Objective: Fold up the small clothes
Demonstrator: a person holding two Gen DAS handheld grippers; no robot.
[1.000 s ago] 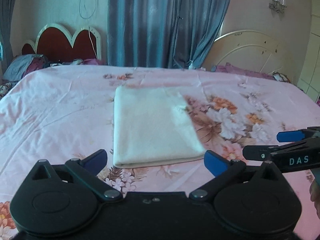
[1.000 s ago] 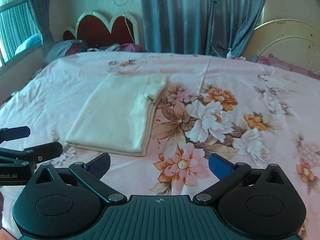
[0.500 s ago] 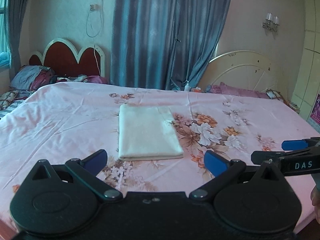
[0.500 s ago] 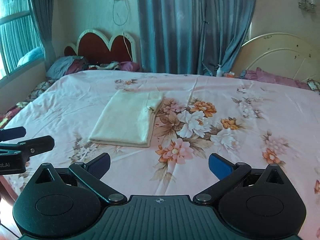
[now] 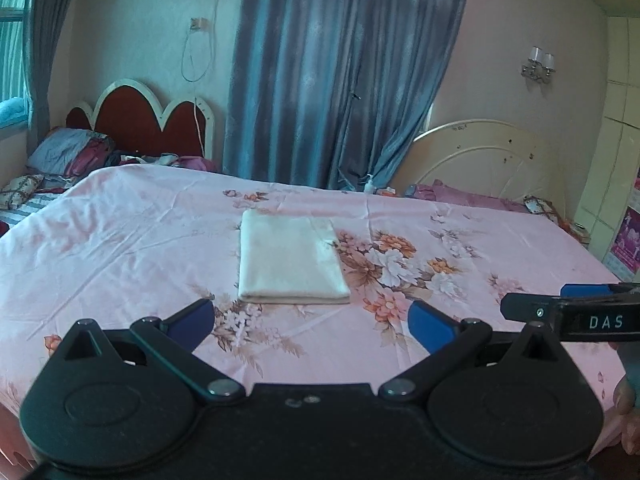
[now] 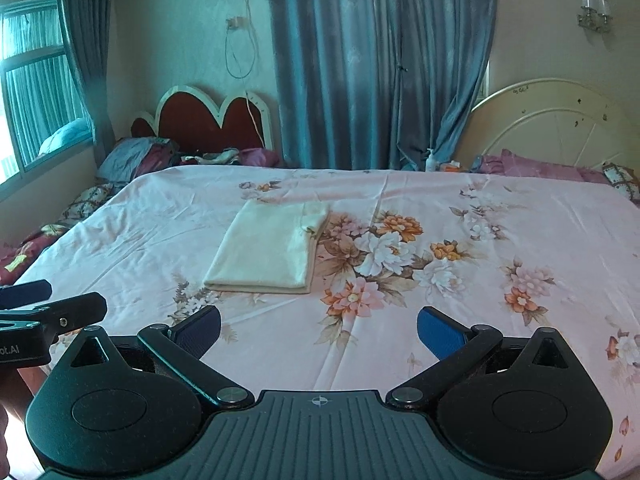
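A cream garment (image 5: 290, 260) lies folded into a neat rectangle in the middle of the pink floral bed sheet (image 5: 120, 248); the right wrist view shows the same folded garment (image 6: 272, 254) left of centre. My left gripper (image 5: 312, 322) hangs open over the near edge of the bed, well short of the garment, nothing between its blue pads. My right gripper (image 6: 320, 328) is also open and empty, at a similar distance. Each gripper shows at the edge of the other's view: the right gripper (image 5: 568, 306) and the left gripper (image 6: 40, 308).
Blue curtains (image 6: 380, 64) hang behind the bed. A red headboard (image 6: 208, 120) and pillows (image 6: 128, 158) stand at the back left, a cream headboard (image 6: 556, 120) at the back right. A window (image 6: 36, 80) is on the left wall. The sheet (image 6: 480, 240) spreads wide around the garment.
Both grippers have pulled back and up from the folded garment, which now looks smaller and farther away. Both stayed open. The garment has not moved.
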